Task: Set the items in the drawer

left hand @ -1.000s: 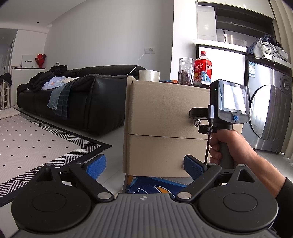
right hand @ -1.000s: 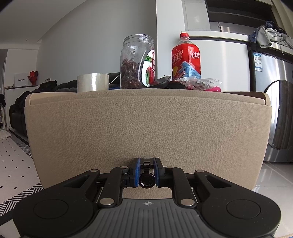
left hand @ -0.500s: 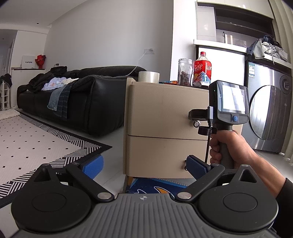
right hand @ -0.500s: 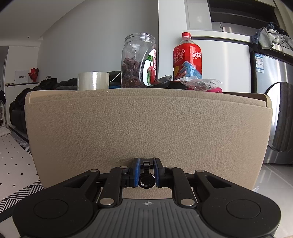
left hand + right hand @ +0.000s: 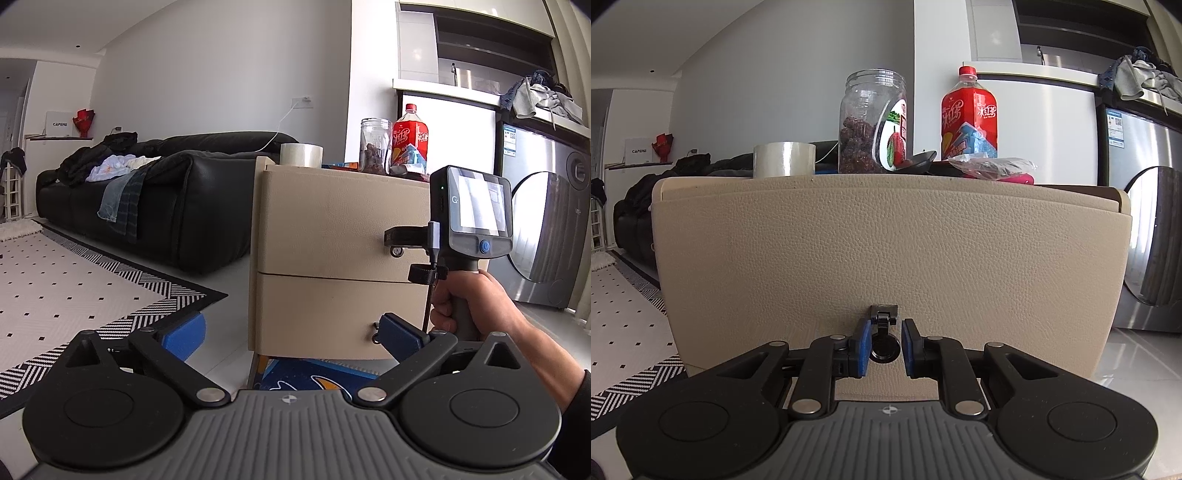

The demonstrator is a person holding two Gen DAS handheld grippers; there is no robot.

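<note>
Count: two drawers (image 5: 332,221), one tape roll (image 5: 784,159), one jar (image 5: 873,122), one red bottle (image 5: 969,110), one sofa (image 5: 166,192), one washing machine (image 5: 550,229).

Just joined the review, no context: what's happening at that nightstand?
A person holds a gripper in each hand in front of a beige nightstand. The right gripper sits at the top drawer's ring pull, its pads either side of the ring with a gap showing, so open and not clamped. The left gripper hangs wide open, lower and to the side, holding nothing. On top stand a tape roll, a jar and a red bottle. The top drawer looks shut.
</note>
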